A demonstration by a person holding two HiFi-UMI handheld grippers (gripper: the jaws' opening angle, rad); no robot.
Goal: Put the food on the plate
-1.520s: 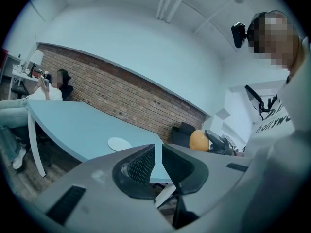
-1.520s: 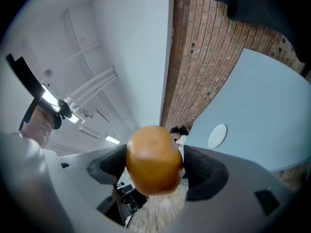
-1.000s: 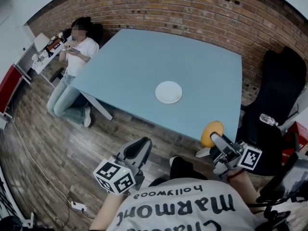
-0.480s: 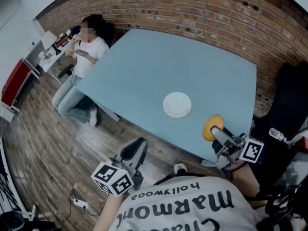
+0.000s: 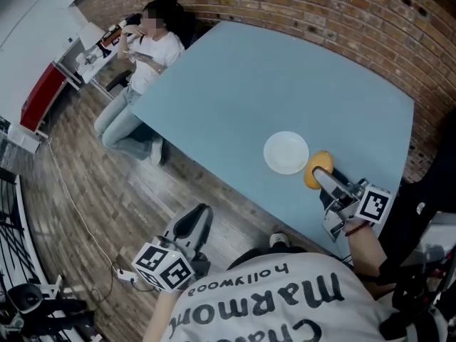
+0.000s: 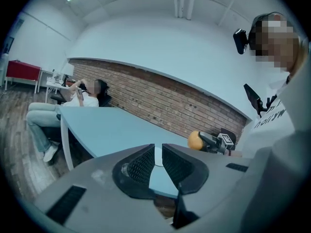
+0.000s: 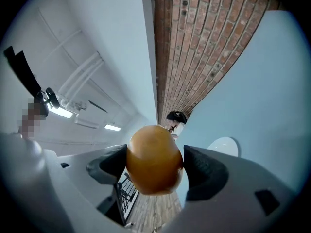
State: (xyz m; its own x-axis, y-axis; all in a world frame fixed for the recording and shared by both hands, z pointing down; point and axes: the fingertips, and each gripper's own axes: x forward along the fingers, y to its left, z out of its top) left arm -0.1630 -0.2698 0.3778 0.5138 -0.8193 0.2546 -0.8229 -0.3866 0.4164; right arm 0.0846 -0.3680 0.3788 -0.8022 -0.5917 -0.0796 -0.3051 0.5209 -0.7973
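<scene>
The food (image 5: 317,170) now just beside the plate (image 5: 285,152)
Left claw (image 6: 158,162) idles clenched, empty, short of the desk (image 5: 235,84); right claw (image 7: 154,162), grasping the food, has advanced over the desk to the plate's rim, so release looks near.

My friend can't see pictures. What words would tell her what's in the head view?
From above, the right gripper holds a round orange food right beside an empty white plate on a blue table. The left gripper hangs over the wooden floor, and a person sits at the table's far corner.
</scene>
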